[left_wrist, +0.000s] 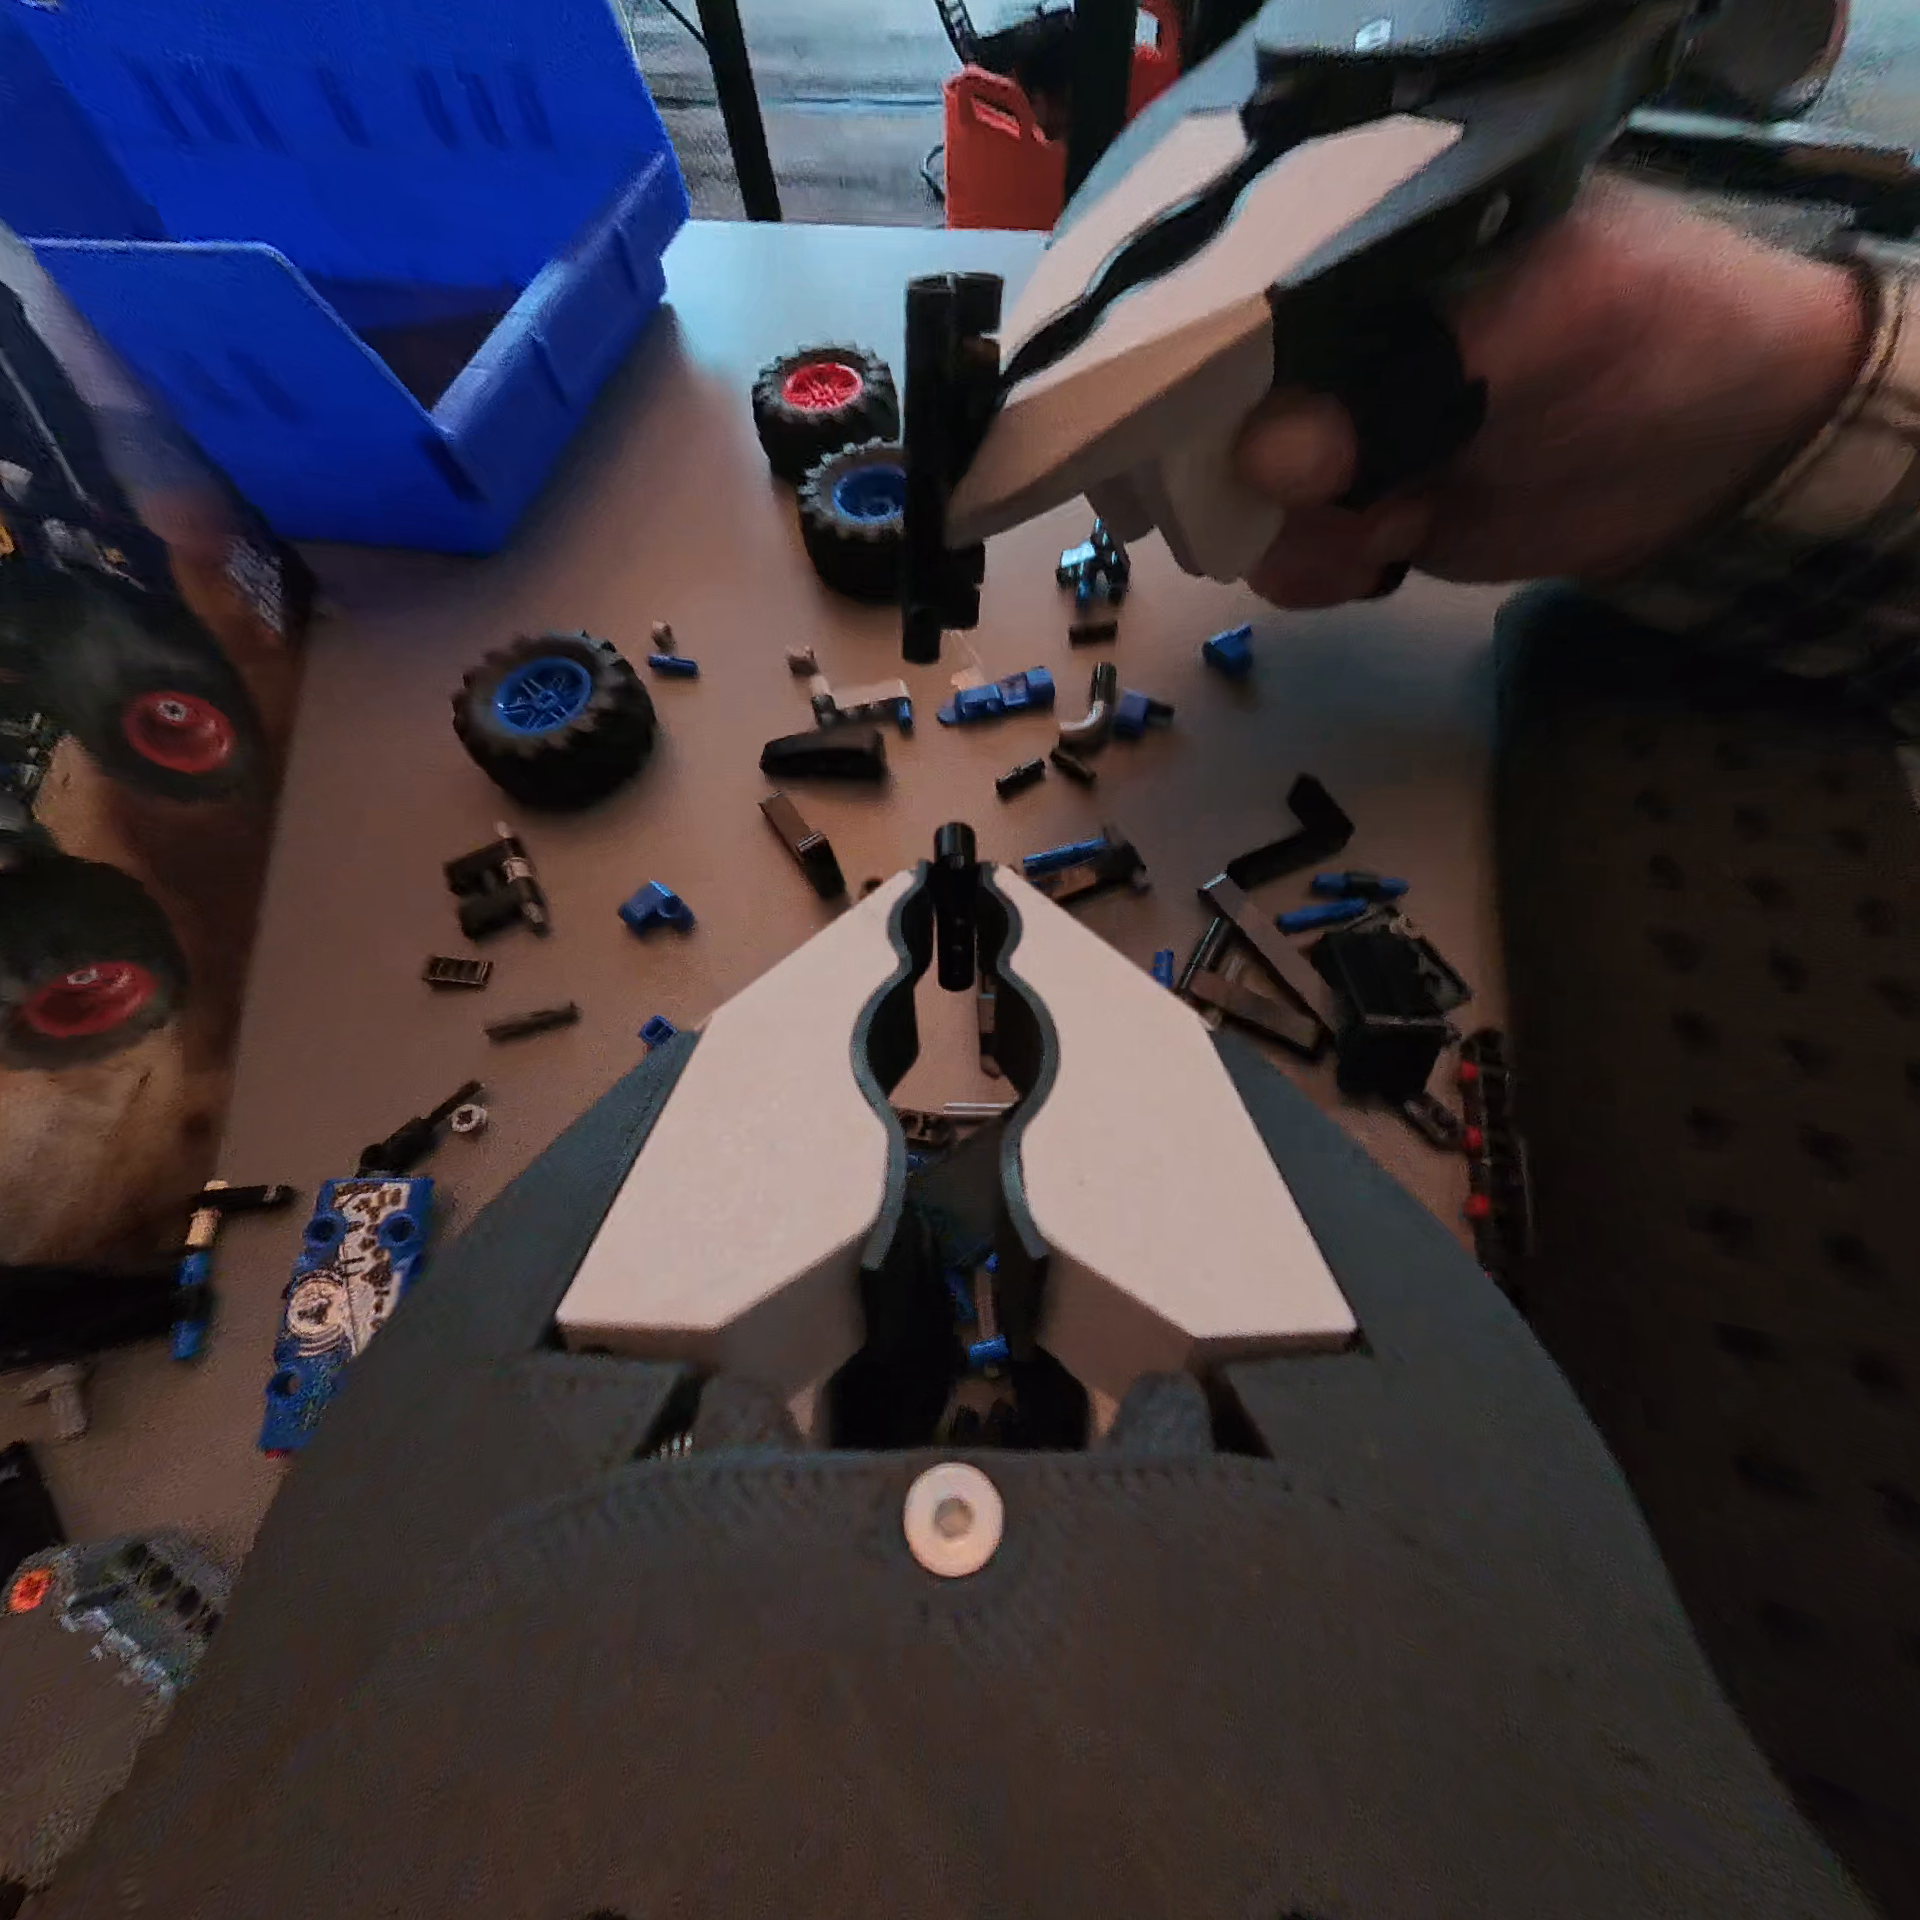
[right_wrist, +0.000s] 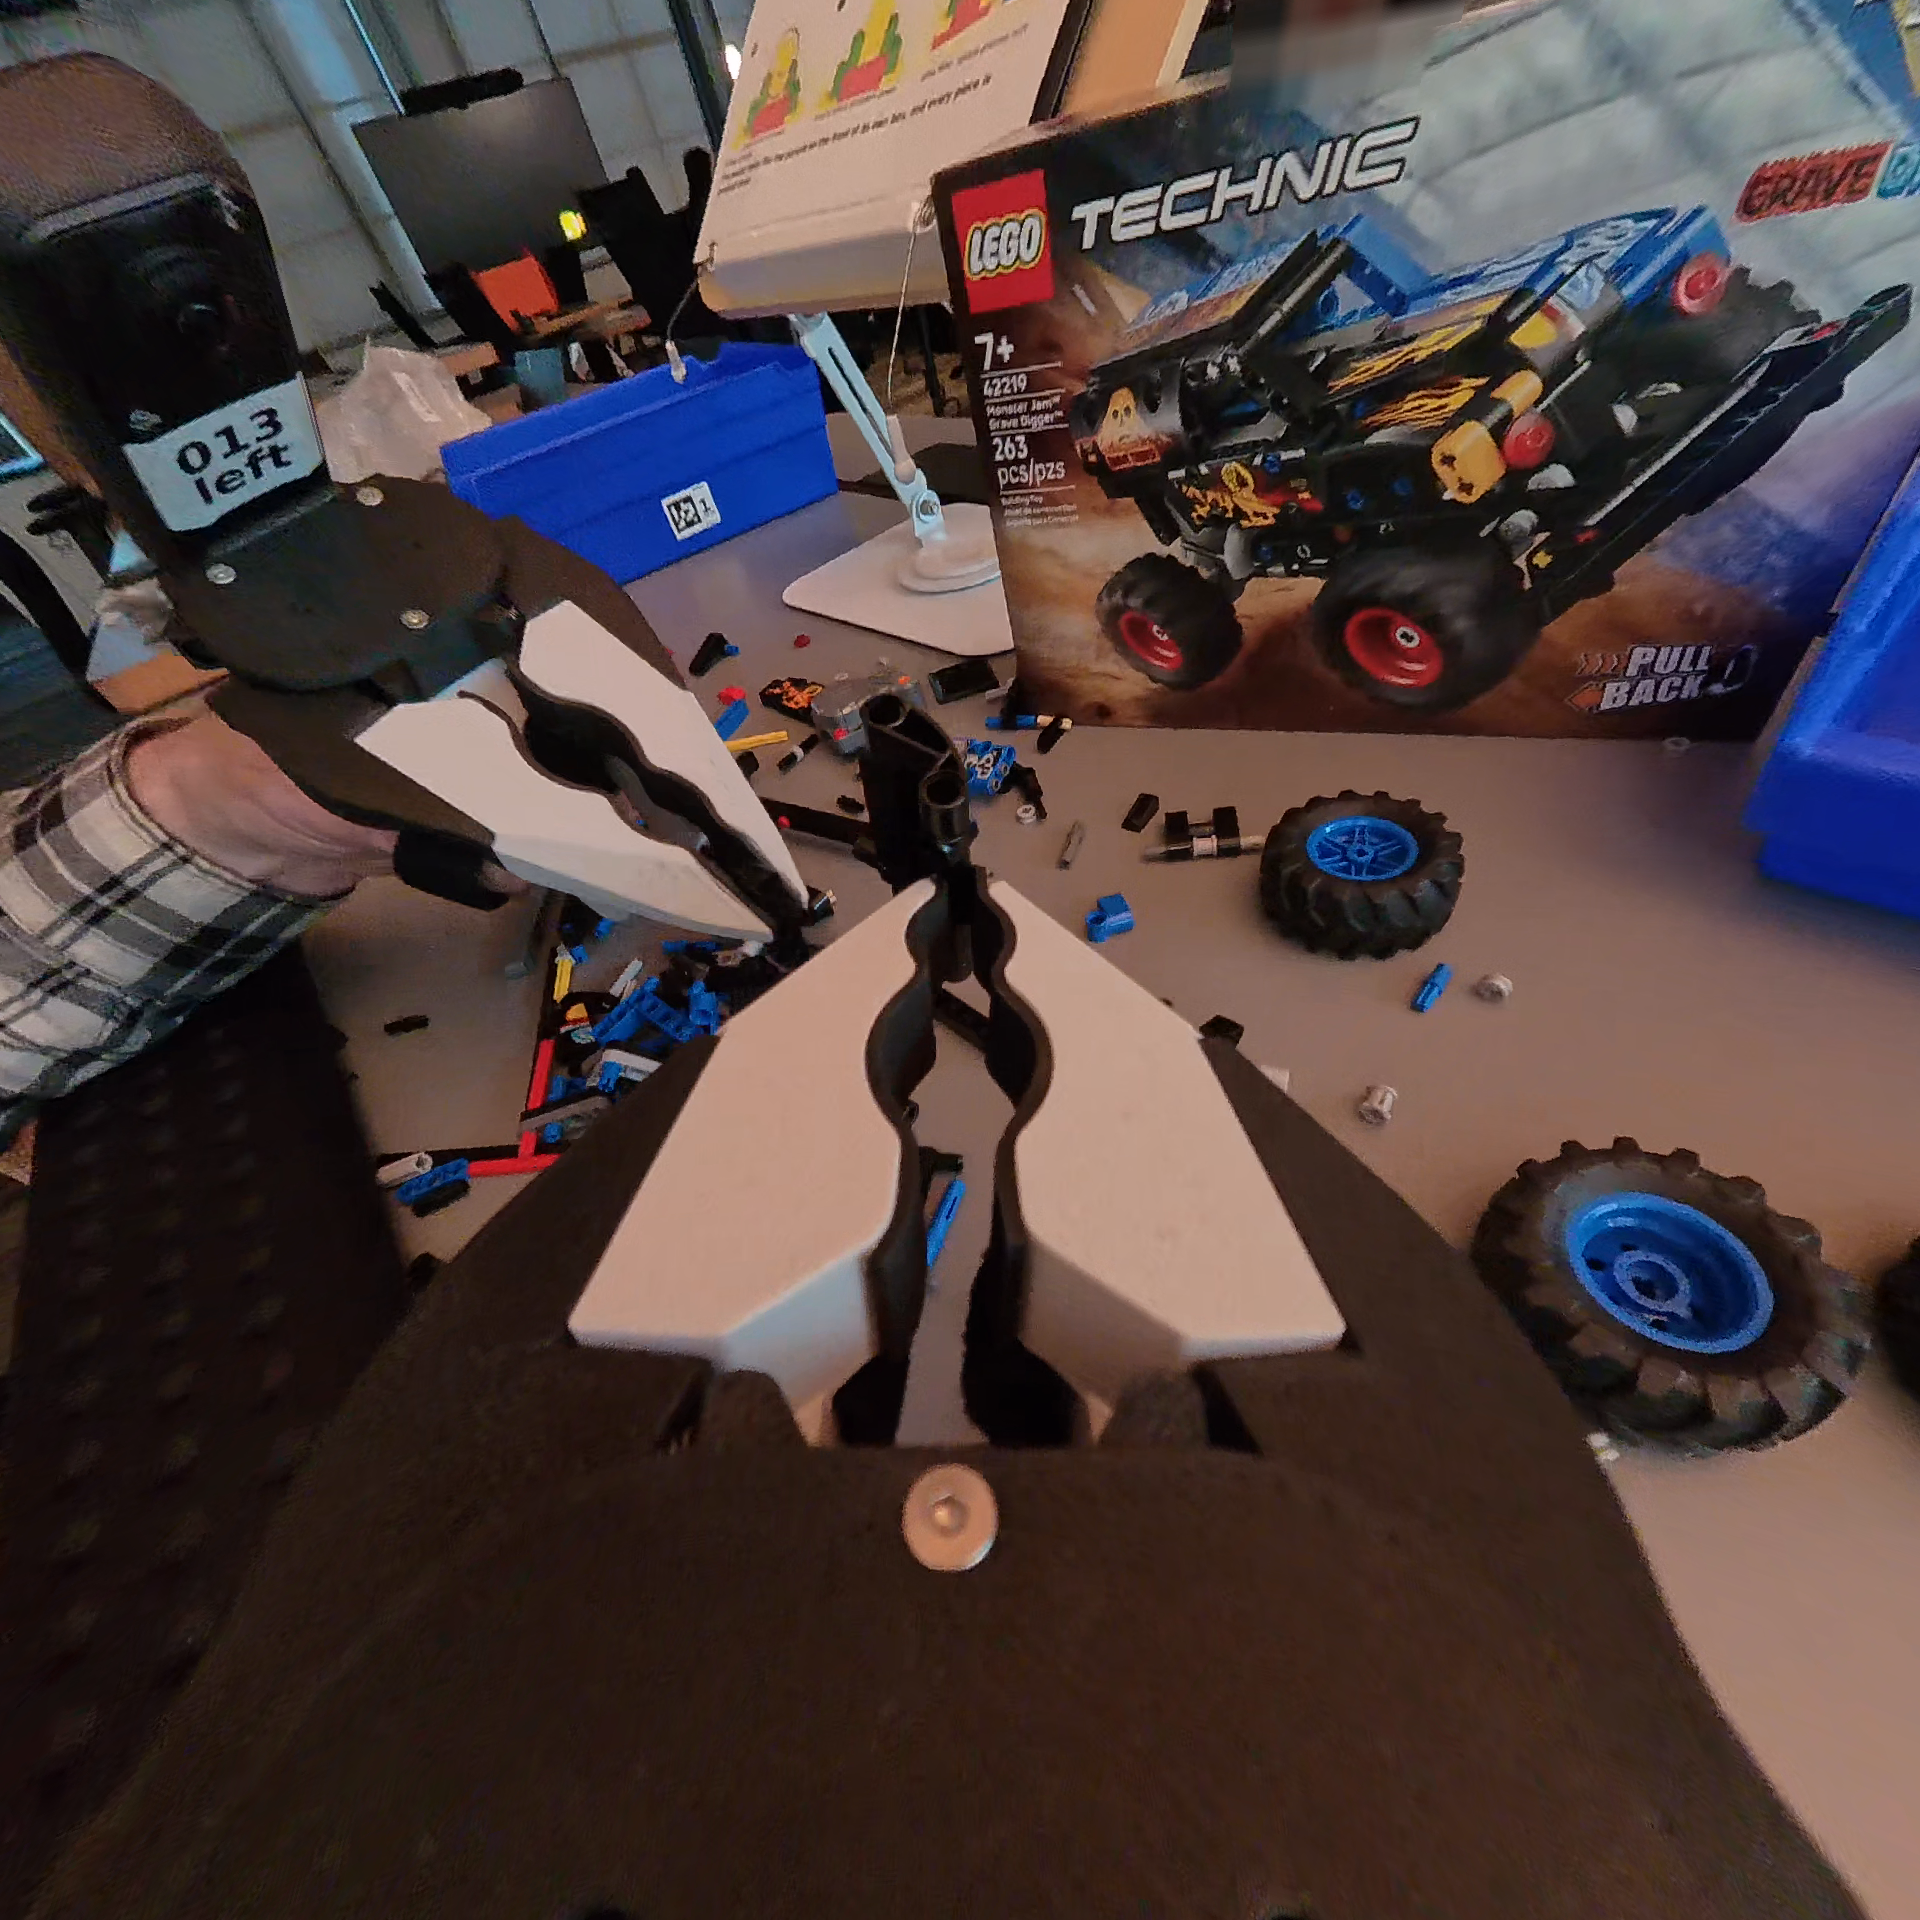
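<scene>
The left gripper (left_wrist: 954, 883) pinches a small black pin (left_wrist: 953, 906) at frame centre, the right gripper (right_wrist: 951, 896) clamps a black beam (right_wrist: 914, 800) just above centre — both light, stiff plastic, probably slippery, best held mid-length.

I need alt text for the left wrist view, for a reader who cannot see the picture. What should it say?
The left gripper pinches a small black pin at its fingertips above a grey table strewn with small black and blue building pieces. Beyond it, the right gripper, held in a hand, grips an upright black beam near three toy wheels and a blue bin.
</scene>
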